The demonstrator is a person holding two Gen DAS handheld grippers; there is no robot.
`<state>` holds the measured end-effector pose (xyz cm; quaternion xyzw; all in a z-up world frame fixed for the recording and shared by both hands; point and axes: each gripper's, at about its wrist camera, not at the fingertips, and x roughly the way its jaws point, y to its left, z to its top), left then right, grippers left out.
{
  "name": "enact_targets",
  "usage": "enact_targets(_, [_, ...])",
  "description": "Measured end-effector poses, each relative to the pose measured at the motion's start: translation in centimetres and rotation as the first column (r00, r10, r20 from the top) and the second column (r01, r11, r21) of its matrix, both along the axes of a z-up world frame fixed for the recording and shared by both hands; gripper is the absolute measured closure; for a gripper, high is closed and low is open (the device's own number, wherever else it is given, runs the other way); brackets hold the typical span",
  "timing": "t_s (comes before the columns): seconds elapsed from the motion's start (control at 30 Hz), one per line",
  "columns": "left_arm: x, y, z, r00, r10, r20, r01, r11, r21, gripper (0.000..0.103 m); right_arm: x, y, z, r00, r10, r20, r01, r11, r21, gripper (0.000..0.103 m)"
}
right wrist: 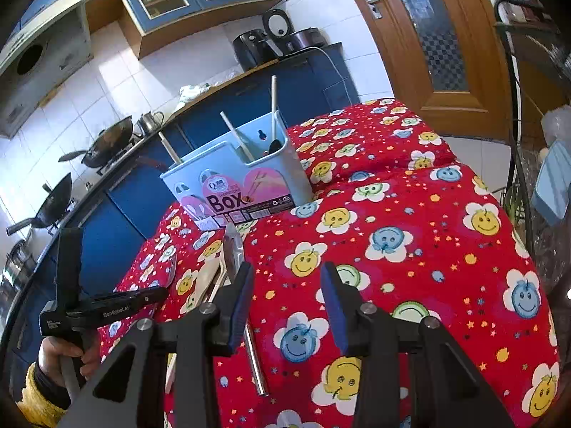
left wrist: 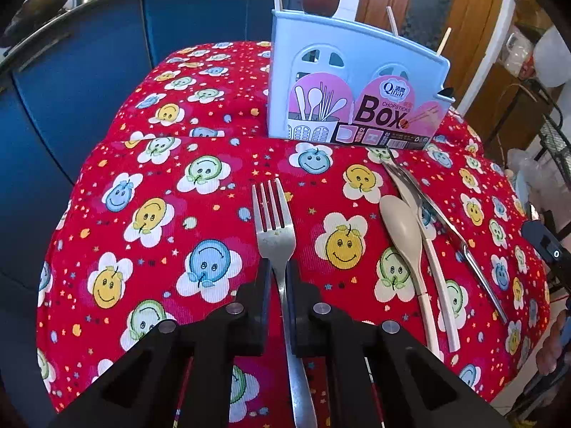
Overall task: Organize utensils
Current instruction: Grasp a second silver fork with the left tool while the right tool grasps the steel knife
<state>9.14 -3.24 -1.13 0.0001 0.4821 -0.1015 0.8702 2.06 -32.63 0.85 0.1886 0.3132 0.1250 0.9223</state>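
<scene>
Left of the box [left wrist: 357, 85], the left claw [left wrist: 276, 267] is clamped on the fork [left wrist: 274, 221] at its neck, tines toward the box. Right of the fork lie a spoon [left wrist: 401, 235] and a knife [left wrist: 446, 228] on the tabletop [left wrist: 107, 164]. Further right, the right claw [right wrist: 285, 285] hangs half open, empty. The thin neck could pivot or slip on lifting, and the tines might catch the box rim.

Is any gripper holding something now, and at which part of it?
The left gripper grips the metal fork at its neck, below the tines. The right gripper holds nothing.
</scene>
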Motion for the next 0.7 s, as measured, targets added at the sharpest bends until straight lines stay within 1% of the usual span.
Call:
enact_targets(0.07, [-0.2,0.3,0.1,1.0,-0.003,0.011,0.004,1.0,-0.019,0.096,0.1,0.5,0.3,1.0,0.008,-0.005,-0.009,1.0,-0.021,0.061])
enact_targets(0.17, [-0.6,1.1,0.4,0.999,-0.011,0.035,0.013,0.997,-0.08,0.097,0.4,1.3,0.6,0.999,0.029,-0.014,-0.03,0.998,-0.06,0.061])
enact_targets(0.3, [-1.6,1.8,1.6,0.994,-0.008,0.107,0.022,0.992,-0.127,0.097,1.2,2.8,0.9,0.996,0.075,-0.054,-0.08,0.99,-0.113,0.06])
enact_targets(0.47, [-2.6,2.4,2.8,0.981,0.009,0.192,0.014,0.993,-0.117,0.097,2.1,5.1,0.7,0.987,0.115,-0.112,-0.134,0.976,-0.173,0.058])
enact_targets(0.7, [-3.1,3.3,3.4,0.968,0.018,0.25,0.019,0.989,-0.145,0.097,3.5,8.0,-0.4,0.967,0.156,-0.201,-0.208,0.94,-0.27,0.058])
